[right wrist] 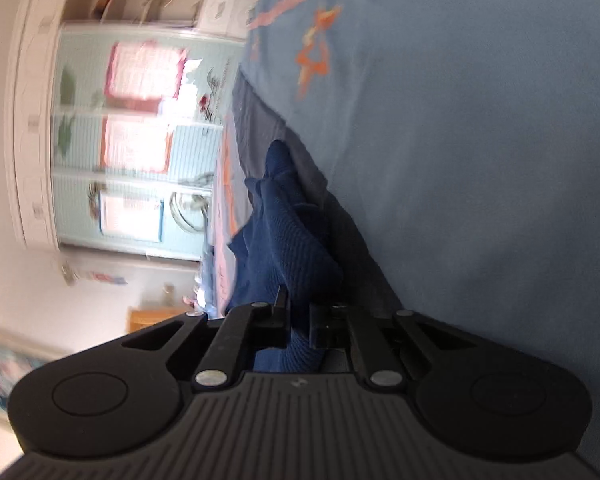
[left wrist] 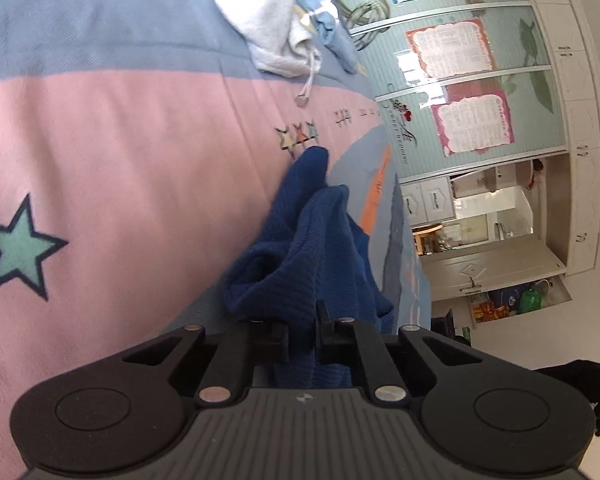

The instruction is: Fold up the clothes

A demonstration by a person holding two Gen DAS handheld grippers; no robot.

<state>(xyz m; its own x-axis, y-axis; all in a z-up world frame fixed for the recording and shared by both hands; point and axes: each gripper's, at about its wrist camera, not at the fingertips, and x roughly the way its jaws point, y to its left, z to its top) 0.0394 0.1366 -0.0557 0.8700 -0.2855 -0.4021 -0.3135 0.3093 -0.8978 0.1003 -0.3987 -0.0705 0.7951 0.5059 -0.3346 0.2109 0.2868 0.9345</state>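
Blue cloth [left wrist: 300, 240] pinched in both left gripper [left wrist: 303, 334] and right gripper [right wrist: 299, 326] near bed [left wrist: 120, 140] edge; bunched folds could slip.

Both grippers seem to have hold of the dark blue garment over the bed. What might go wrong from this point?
1. The left gripper and right gripper each pinch a bunched wad of the dark blue garment, not a flat edge, so a layer may slip out or the fold come out uneven.
2. The garment hangs crumpled near the edge of the bedspread; lowered as is, it could slide off.
3. The white hoodie lies nearby and may get dragged.
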